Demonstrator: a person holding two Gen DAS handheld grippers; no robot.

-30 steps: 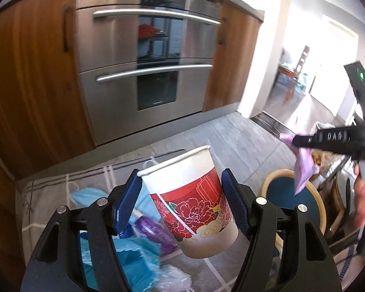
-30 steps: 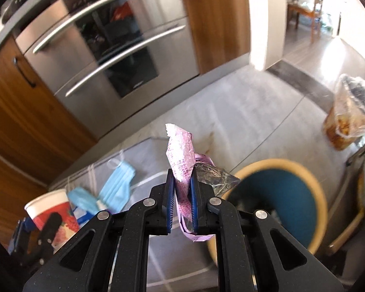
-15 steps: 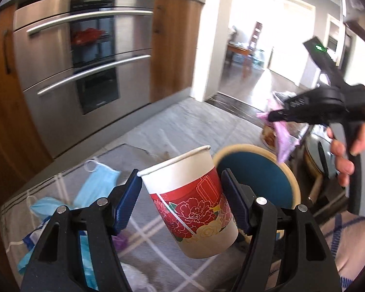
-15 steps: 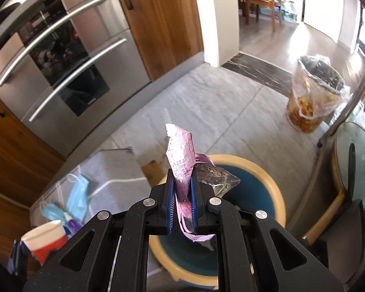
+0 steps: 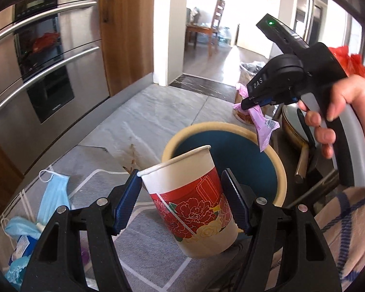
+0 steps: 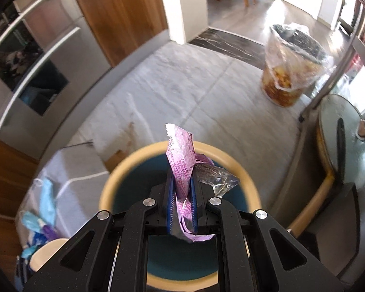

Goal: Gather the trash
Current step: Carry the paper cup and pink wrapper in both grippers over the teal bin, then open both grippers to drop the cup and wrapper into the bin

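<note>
My left gripper (image 5: 182, 202) is shut on a paper cup (image 5: 192, 204) with red flowers, held tilted just in front of a round bin (image 5: 277, 168) with a tan rim and blue inside. My right gripper (image 6: 181, 192) is shut on a purple wrapper (image 6: 181, 160) with a bit of clear plastic, directly above the bin (image 6: 249, 182). In the left wrist view the right gripper (image 5: 245, 103) hangs over the bin's far rim with the wrapper (image 5: 264, 126) dangling, a hand on its handle. The cup's rim (image 6: 45, 253) shows at the lower left of the right wrist view.
Blue face masks (image 5: 54, 194) and other scraps lie on a grey mat (image 5: 143, 253) at the left. A steel oven (image 5: 48, 68) and wooden cabinets stand behind. A bag-lined bucket (image 6: 292, 73) of scraps sits on the tiled floor at the right, beside a lidded pan (image 6: 343, 141).
Both grippers have swung right and down toward the bin. The wrapper now hangs over the bin's opening, and the cup sits at its near rim. The masks have slid to the left.
</note>
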